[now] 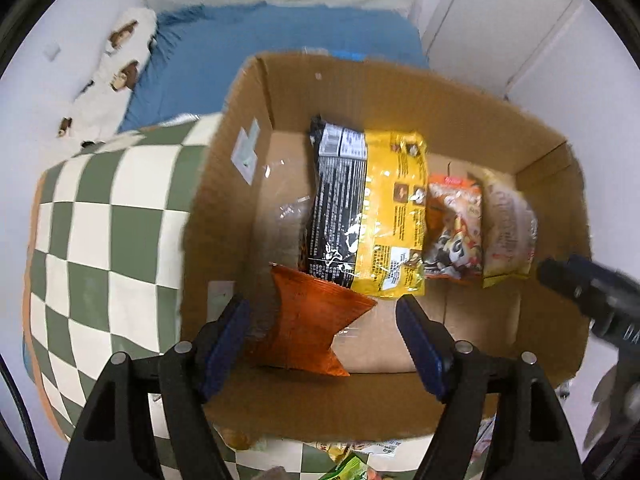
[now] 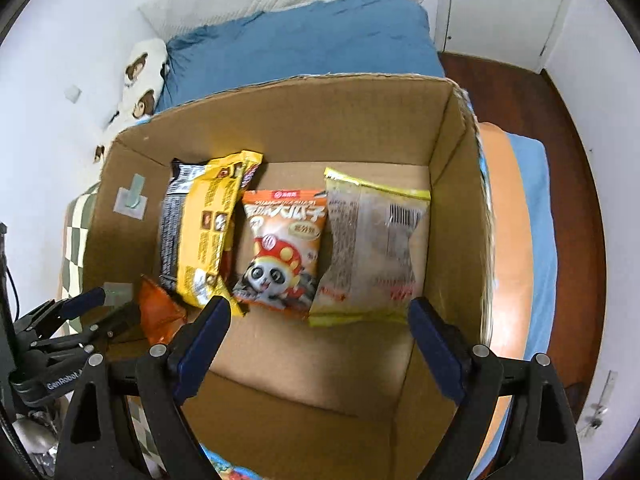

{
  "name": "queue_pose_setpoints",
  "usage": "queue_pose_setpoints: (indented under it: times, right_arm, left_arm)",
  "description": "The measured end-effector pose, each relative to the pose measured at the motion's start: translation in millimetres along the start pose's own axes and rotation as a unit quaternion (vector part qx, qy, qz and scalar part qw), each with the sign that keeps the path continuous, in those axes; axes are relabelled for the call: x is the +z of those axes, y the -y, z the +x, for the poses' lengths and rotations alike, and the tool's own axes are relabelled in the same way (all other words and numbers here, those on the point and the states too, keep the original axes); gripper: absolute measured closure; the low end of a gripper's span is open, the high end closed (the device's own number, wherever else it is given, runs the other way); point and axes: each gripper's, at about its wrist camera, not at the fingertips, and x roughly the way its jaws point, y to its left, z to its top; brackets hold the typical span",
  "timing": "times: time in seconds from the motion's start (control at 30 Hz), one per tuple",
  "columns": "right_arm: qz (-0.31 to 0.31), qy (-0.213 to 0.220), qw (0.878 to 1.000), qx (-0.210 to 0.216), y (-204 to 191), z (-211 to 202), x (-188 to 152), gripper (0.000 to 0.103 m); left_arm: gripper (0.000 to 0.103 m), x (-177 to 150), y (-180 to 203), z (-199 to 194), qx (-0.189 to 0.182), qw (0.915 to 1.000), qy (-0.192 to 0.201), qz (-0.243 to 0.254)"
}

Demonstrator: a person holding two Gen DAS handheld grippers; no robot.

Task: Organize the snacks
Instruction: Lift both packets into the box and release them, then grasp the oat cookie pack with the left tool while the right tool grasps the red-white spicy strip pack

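1. Snack packets lie in a row on the floor of an open cardboard box (image 2: 360, 120), centre of both views: a black packet (image 1: 340, 200), a yellow packet (image 1: 394, 208) overlapping it, an orange panda-print packet (image 2: 282, 248) and a pale translucent packet (image 2: 372, 248) touching side by side.
2. An orange foil packet (image 1: 308, 320) sits in the lower left of the box, apart from the row's alignment, its upper tip near the black packet.
3. Left claw (image 1: 324, 344): jaws stand partly apart, on either side of the orange foil packet; the pads do not appear to press on it, so it is judged released, not held.
4. Right claw (image 2: 320, 344): jaws stand wide apart above the bare box floor, lower centre of its view, with nothing between them.
5. Step in hand, as judged: placing packets into the box. To do it well, lift each claw straight clear so no pad drags a packet, and seat the orange foil packet flat beside the black one, not tilted against it.
6. Surroundings: a green-and-white checked cloth (image 1: 100, 240) at left, a blue bed cover (image 2: 304, 36) behind the box, more packets (image 1: 352, 464) at the lower edge.
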Motion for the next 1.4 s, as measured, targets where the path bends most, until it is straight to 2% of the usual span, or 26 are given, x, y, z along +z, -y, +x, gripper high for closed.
queue_pose_setpoints:
  times: [0.17,0.47,0.67,0.83,0.93,0.97,1.0,1.03,1.1,1.23,1.4]
  right_arm:
    - [0.007,0.039,0.999,-0.002,-10,-26,-36,0.011]
    - [0.002,0.118,0.993,-0.03,-38,-81,-77,0.011]
    - [0.002,0.153,0.988,-0.033,-54,-114,-102,0.011]
    - [0.004,0.17,0.985,-0.021,-65,-136,-122,0.011]
    - [0.009,0.178,0.984,-0.012,-67,-147,-132,0.011]
    - [0.012,0.178,0.984,-0.008,-68,-150,-136,0.011]
    - [0.017,0.178,0.984,-0.001,-67,-153,-142,0.011]
    - [0.019,0.177,0.984,0.001,-67,-155,-146,0.011]
    - [0.028,0.168,0.985,0.008,-63,-155,-160,0.005]
    - [0.062,0.15,0.987,0.019,-44,-142,-183,0.004]
    - [0.141,0.106,0.984,0.014,11,-99,-220,0.004]
  left_arm:
    - [0.029,-18,0,-30,0.014,0.9988,0.046,0.0]
    - [0.029,-42,2,-76,0.022,0.9935,0.11,0.016]
    - [0.029,-60,0,-112,0.027,0.987,0.157,0.023]
    - [0.029,-72,-3,-132,0.021,0.9843,0.174,0.025]
    - [0.029,-79,-7,-139,0.013,0.9841,0.176,0.022]
    - [0.025,-83,-10,-141,0.005,0.9844,0.175,0.019]
    - [0.016,-86,-11,-141,0.001,0.9846,0.174,0.016]
    - [0.0,-90,-13,-141,-0.001,0.9848,0.173,0.014]
    - [0.0,-101,-15,-138,-0.008,0.9853,0.17,0.013]
    - [0.0,-123,-15,-112,-0.012,0.9901,0.139,0.015]
    - [0.0,-147,-11,-50,0.011,0.9977,0.064,0.019]
